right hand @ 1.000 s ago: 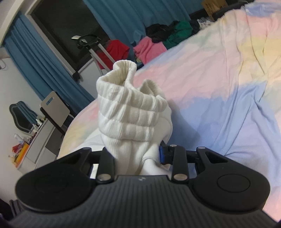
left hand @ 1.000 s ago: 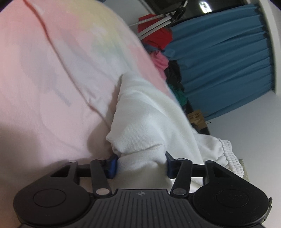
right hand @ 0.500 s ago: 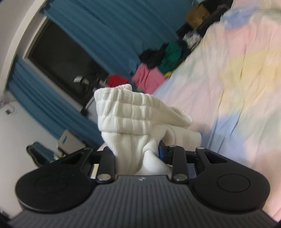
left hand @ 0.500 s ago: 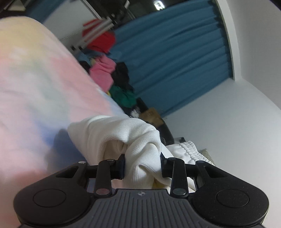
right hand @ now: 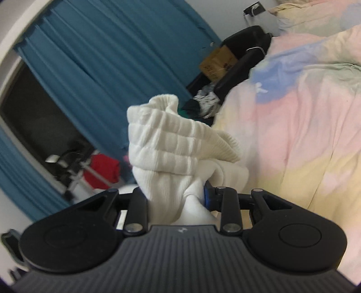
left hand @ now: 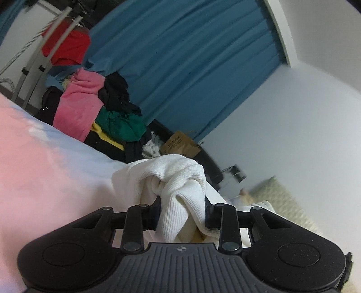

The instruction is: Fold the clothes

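A white knit garment (left hand: 180,178) is bunched between the jaws of my left gripper (left hand: 182,211), which is shut on it above the pastel bedspread (left hand: 45,175). In the right wrist view my right gripper (right hand: 176,198) is shut on the same garment's white ribbed cuff (right hand: 167,139), which stands up in a bunch above the jaws. Both grippers hold the cloth lifted off the bed. The rest of the garment hangs below, out of sight.
A pile of pink, green and black clothes (left hand: 99,112) lies past the bed's edge by blue curtains (left hand: 191,67). A drying rack with a red garment (left hand: 65,45) stands behind. A cardboard box (right hand: 216,60) and black case sit by the bed. A pillow (right hand: 315,18) lies at top right.
Both grippers have lifted and tilted up with the white garment. The views swung from the bedspread toward the curtains and wall. The grips have not changed.
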A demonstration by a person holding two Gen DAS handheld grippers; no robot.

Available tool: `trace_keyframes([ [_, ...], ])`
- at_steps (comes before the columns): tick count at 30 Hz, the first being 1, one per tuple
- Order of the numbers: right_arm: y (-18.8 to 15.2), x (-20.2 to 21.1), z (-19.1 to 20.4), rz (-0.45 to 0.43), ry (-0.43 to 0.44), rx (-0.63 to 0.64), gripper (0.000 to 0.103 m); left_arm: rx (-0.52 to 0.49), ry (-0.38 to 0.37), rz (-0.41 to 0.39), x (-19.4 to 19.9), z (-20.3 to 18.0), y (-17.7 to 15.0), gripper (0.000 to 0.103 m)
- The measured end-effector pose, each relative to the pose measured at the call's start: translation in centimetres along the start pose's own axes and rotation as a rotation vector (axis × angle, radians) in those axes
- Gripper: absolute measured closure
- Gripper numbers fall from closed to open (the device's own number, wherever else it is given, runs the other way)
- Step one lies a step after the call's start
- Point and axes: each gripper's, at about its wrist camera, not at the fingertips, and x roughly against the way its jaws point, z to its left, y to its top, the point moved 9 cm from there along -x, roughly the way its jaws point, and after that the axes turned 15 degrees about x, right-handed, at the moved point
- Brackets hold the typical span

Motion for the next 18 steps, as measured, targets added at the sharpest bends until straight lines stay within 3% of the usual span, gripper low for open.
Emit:
trace_keyframes([
  [4, -4.1, -4.1, -3.4, -0.010, -0.045, -0.018, 0.070, -0.130, 0.042, 0.082, -4.5, 4.1, -2.3, 0.069],
  [10, -11.5, -3.1, -5.6, -0.096, -0.072, -0.157, 0.070, -0.217, 0.003, 0.137, -1.5, 10.0, -6.3, 0.066],
  [15, -16.7, -3.5, -7.3, 0.001, -0.121, -0.212, 0.062, -0.305, 0.117, 0.226, 0.7, 13.0, -9.4, 0.051],
  [18, -17.4, -3.6, -7.7, 0.061, -0.122, -0.222, 0.057, -0.324, 0.156, 0.216, 2.3, 12.6, -8.9, 0.040],
])
